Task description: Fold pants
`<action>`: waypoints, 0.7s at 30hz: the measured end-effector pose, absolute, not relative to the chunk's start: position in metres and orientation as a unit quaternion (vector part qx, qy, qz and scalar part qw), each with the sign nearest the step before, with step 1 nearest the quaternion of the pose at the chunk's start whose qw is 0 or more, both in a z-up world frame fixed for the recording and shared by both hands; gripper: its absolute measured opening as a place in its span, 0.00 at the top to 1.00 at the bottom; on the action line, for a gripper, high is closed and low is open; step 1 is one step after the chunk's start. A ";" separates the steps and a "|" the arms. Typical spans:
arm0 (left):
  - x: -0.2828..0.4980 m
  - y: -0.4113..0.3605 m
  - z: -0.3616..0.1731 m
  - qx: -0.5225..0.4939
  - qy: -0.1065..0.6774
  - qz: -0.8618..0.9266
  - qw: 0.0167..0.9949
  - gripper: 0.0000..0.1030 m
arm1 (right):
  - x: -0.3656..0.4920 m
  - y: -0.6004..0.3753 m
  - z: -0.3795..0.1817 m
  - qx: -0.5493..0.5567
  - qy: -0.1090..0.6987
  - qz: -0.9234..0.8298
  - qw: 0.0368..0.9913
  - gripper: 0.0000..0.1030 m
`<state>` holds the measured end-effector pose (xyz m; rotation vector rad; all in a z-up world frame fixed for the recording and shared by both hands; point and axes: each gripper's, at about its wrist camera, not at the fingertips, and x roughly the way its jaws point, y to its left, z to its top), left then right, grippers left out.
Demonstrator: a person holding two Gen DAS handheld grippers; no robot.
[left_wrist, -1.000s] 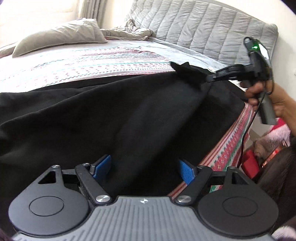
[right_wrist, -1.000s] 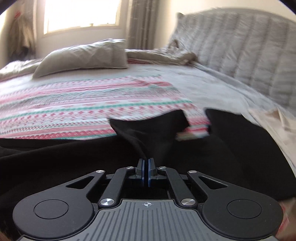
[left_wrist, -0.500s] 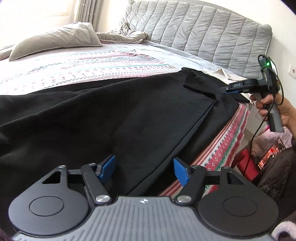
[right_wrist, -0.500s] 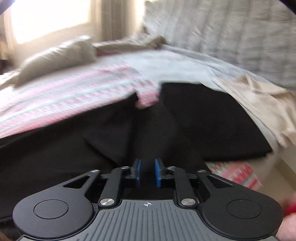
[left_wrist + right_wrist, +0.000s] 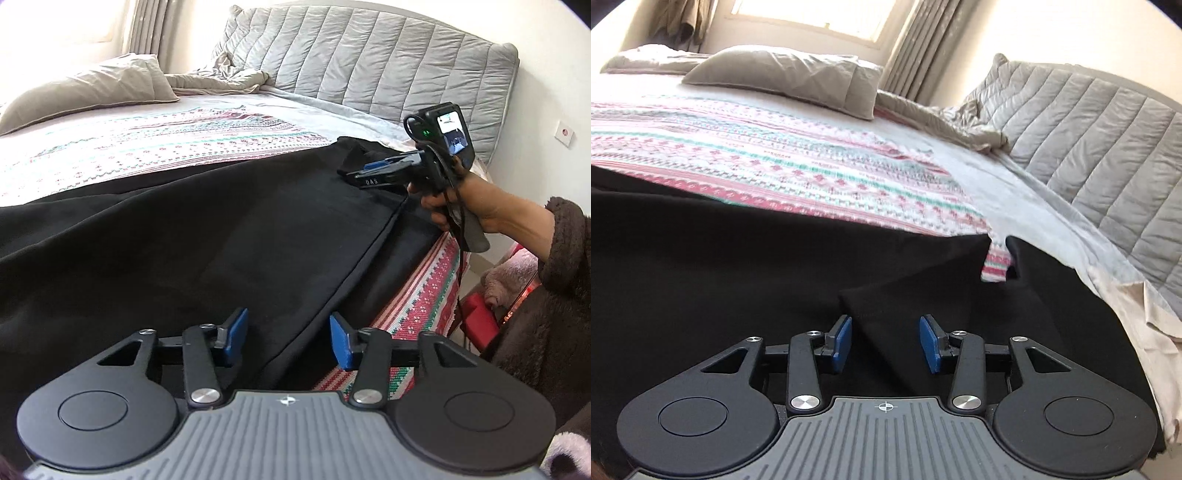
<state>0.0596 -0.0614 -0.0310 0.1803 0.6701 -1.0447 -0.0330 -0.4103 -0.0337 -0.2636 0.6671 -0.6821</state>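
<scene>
Black pants [image 5: 192, 236] lie spread across the near part of the bed, one leg folded over the other, with a seam running toward the bed's right edge. My left gripper [image 5: 288, 341] is open and empty, low over the pants' near edge. My right gripper [image 5: 885, 343] is open and empty just above a loose black corner flap of the pants [image 5: 886, 310]. It also shows in the left wrist view [image 5: 373, 173], held by a hand at the pants' far right end. The pants' far edge [image 5: 812, 229] lies on the patterned cover.
The bed has a pink, green and white patterned cover [image 5: 147, 144], grey pillows [image 5: 790, 77] and a quilted grey headboard [image 5: 369, 62]. Beige cloth [image 5: 1137, 306] lies at the bed's right side. Red and pink items [image 5: 491, 295] sit on the floor beside the bed.
My right gripper has opened and let go of the pants corner, which now lies on the bed. My left gripper stayed open, its view shifting slightly.
</scene>
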 end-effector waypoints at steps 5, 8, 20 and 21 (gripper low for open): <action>0.061 -0.058 -0.032 0.079 0.311 -0.479 0.817 0.88 | -0.043 -0.431 -0.021 -0.089 0.299 -0.361 0.879 0.99; 0.062 -0.055 -0.031 0.071 0.311 -0.481 0.817 0.94 | -0.072 -0.452 -0.001 -0.009 0.266 -0.382 0.885 0.99; 0.058 -0.055 -0.031 0.080 0.306 -0.475 0.821 0.96 | -0.168 -0.499 0.011 0.190 0.210 -0.362 0.888 0.88; 0.057 -0.055 -0.031 0.081 0.305 -0.474 0.822 0.96 | -0.169 -0.501 0.012 0.206 0.209 -0.355 0.887 0.88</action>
